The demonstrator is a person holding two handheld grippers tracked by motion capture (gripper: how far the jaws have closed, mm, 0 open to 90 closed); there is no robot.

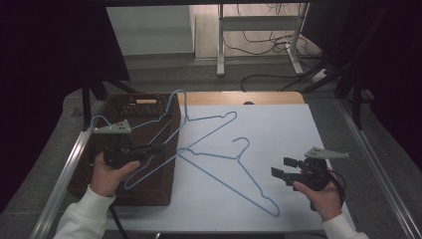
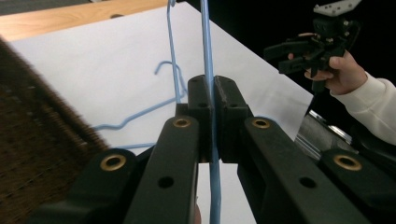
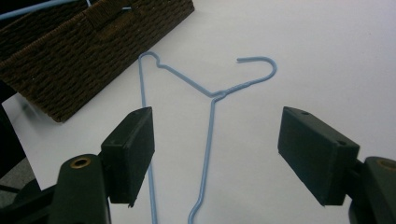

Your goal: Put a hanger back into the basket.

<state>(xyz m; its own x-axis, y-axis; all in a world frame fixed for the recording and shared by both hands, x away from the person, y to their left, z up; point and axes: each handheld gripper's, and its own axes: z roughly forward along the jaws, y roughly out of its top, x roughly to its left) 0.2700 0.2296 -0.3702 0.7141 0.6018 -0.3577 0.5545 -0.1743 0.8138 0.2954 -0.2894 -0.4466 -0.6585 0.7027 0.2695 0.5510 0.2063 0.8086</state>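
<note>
at about 4 o'clock in the high view, the right hand-held gripper (image 1: pixel 279 168) rests low over the white surface (image 1: pixel 278 129), jaws spread and empty. just toward the centre a blue wire hanger (image 1: pixel 234 172) lies flat. at 8 o'clock the left hand-held gripper (image 1: pixel 158 148) is pressed together on the wire of a second hanger (image 1: pixel 164 130), held above the brown wicker basket (image 1: pixel 119 194), its hook reaching toward 11 o'clock. the step looks like carrying this hanger to or from the basket. next likely calls for guiding it clear of the flat one without snagging.
</note>
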